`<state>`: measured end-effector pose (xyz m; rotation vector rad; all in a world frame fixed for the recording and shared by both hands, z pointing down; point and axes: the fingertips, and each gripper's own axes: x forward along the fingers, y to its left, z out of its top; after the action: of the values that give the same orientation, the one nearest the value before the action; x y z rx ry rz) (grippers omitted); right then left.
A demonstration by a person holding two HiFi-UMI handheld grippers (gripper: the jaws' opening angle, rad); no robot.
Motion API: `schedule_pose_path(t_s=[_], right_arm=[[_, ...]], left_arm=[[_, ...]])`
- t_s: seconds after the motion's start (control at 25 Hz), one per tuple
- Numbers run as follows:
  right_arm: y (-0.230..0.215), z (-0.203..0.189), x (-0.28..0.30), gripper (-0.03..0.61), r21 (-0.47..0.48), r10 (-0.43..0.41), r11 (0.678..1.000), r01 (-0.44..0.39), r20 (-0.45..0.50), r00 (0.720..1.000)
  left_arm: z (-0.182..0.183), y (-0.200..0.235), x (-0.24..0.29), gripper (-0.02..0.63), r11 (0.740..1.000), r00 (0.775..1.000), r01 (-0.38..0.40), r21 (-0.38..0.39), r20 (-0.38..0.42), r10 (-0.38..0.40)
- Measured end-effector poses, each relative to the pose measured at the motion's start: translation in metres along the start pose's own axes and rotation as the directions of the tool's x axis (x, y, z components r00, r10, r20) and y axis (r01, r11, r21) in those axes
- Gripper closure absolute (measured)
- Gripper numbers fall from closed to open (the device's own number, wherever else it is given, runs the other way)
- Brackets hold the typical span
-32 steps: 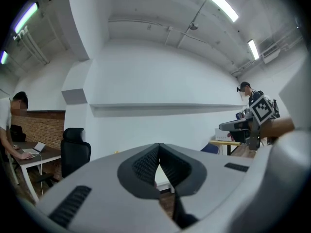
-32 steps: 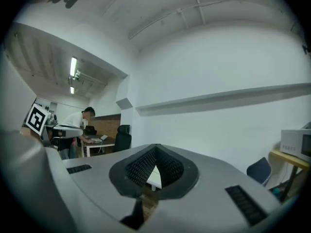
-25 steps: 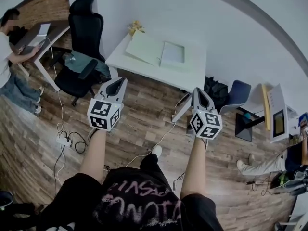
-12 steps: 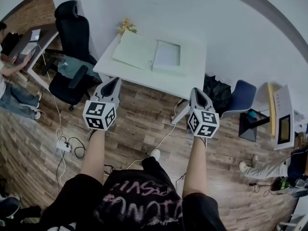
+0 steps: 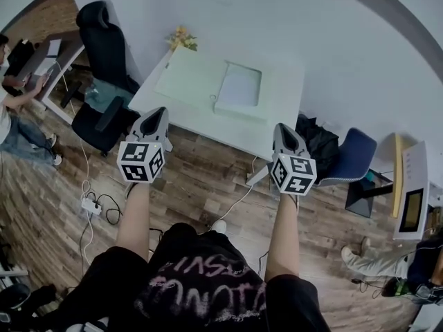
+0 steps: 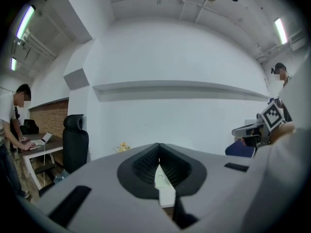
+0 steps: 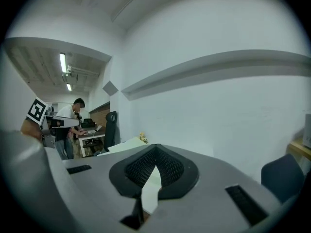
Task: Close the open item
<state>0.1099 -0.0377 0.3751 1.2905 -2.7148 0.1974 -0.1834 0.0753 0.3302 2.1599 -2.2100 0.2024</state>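
On the white table [image 5: 285, 81] a flat item lies open in two halves: a pale greenish panel [image 5: 185, 75] on the left and a lighter framed panel [image 5: 239, 88] on the right. Both grippers hang level in front of the table's near edge, apart from the item. My left gripper [image 5: 157, 111] is near the table's left front corner, its jaws shut on nothing [image 6: 159, 147]. My right gripper [image 5: 282, 128] is by the right front part, its jaws also shut and empty [image 7: 155, 147]. The table shows as a pale sliver between each pair of jaws.
A black office chair [image 5: 104, 54] stands left of the table. A black bag [image 5: 317, 142] and a blue chair [image 5: 354, 155] are at its right. Yellow flowers [image 5: 181, 39] sit at the table's far left corner. Cables and a power strip [image 5: 90, 205] lie on the wooden floor.
Both grippers have travelled forward towards the table, which now looks larger and closer. Their jaws stayed shut.
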Motion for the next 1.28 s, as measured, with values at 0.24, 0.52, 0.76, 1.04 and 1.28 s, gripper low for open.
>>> schedule_pose_path(t_s=[0.24,0.52,0.76,1.04,1.28], right_arm=[[-0.002,0.011,0.029,0.566,0.001,0.041,0.999,-0.041,0.01,0.999],[-0.004,0.019,0.058,0.566,-0.003,0.047,0.999,-0.046,0.016,0.999],[-0.02,0.025,0.094,0.566,0.004,0.005,1.0,-0.005,0.014,1.0],[-0.027,0.017,0.148,0.566,0.006,-0.011,1.0,0.011,-0.025,1.0],[-0.024,0.016,0.196,0.566,-0.007,-0.021,1.0,0.021,-0.055,0.998]], left_arm=[[0.011,0.003,0.02,0.612,1.0,1.0,-0.013,0.025,0.007,0.013],[0.016,0.021,0.049,0.612,1.0,1.0,-0.017,0.018,0.027,0.016],[0.013,0.036,0.098,0.612,0.999,1.0,0.026,0.029,0.014,-0.026],[-0.004,0.069,0.153,0.612,0.999,0.999,0.036,-0.011,-0.016,-0.037],[-0.016,0.102,0.191,0.612,0.999,0.998,0.043,-0.032,-0.039,-0.044]])
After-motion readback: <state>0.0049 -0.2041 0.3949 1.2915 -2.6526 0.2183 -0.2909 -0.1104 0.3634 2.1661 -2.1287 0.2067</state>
